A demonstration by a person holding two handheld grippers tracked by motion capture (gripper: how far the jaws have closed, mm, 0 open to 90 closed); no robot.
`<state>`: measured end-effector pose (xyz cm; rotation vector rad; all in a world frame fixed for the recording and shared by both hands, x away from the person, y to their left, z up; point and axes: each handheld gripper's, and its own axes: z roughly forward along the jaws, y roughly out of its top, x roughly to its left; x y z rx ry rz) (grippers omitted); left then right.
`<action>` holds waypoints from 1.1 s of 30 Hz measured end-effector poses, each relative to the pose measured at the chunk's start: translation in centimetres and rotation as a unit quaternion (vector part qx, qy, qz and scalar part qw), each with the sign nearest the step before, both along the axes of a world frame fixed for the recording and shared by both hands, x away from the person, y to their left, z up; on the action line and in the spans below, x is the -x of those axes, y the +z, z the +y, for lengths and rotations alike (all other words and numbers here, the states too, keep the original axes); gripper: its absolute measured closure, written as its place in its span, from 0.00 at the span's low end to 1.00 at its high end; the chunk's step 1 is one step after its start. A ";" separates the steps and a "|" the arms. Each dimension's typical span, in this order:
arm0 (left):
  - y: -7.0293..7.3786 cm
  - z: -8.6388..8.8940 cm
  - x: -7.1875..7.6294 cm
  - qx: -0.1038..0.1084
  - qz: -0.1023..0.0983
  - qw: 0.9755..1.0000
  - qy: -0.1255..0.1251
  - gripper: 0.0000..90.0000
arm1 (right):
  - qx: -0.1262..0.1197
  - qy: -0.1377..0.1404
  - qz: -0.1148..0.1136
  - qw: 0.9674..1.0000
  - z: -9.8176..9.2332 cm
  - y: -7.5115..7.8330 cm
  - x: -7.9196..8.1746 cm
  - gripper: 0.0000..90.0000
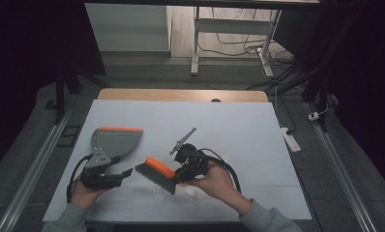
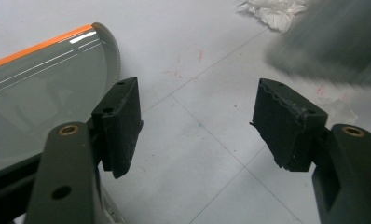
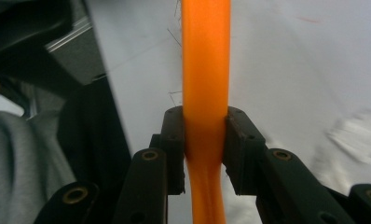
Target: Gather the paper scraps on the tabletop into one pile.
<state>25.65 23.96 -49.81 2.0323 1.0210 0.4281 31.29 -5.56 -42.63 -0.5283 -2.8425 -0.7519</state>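
Nearest the person, the right gripper (image 1: pixel 182 172) is clenched on the orange handle (image 3: pixel 206 84) of a hand brush (image 1: pixel 156 172) — in the right gripper view both black jaws press flat against the handle's sides. The brush sits low over the white table (image 1: pixel 239 125), its long axis running from the gripper toward the left and slightly away, dark bristles (image 1: pixel 152 177) facing down and toward the person. It looks light and stiff in the handle, soft and springy in the bristles; the smooth plastic could slip, so a hold at mid-handle seems sound.

The left gripper (image 1: pixel 114 178) is released, jaws wide apart over bare table. Crumpled white paper scraps (image 2: pixel 273 13) lie near the bristles. Farther off rests the grey dustpan (image 1: pixel 114 140) — its orange-edged lip (image 1: pixel 120 129) points away from the person.
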 end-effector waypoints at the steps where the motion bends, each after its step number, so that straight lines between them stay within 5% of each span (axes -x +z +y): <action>1: 0.0 0.0 0.0 -0.002 -0.001 1.000 0.001 0.37 | 0.003 0.006 0.003 1.000 0.4 -0.1 0.5 0.79; 8: 0.1 0.1 0.1 0.001 -0.003 1.000 0.002 0.37 | 0.064 0.044 0.009 0.997 3.0 -2.9 2.2 0.79; 15: 0.1 0.1 0.1 0.003 -0.003 1.000 0.000 0.37 | 0.084 -0.001 0.010 0.996 0.4 -2.9 0.0 0.79; 19: 0.1 0.1 0.1 0.004 -0.002 1.000 0.000 0.37 | 0.100 -0.048 -0.014 0.994 -2.3 -2.3 -1.1 0.79; 24: 0.1 -0.1 0.0 0.002 0.000 1.000 0.000 0.37 | 0.091 -0.085 -0.020 0.992 -5.3 -1.9 -2.4 0.79; 33: 0.0 -0.1 0.0 0.001 0.002 1.000 -0.001 0.37 | 0.019 -0.091 -0.029 0.995 -8.1 1.7 -1.6 0.79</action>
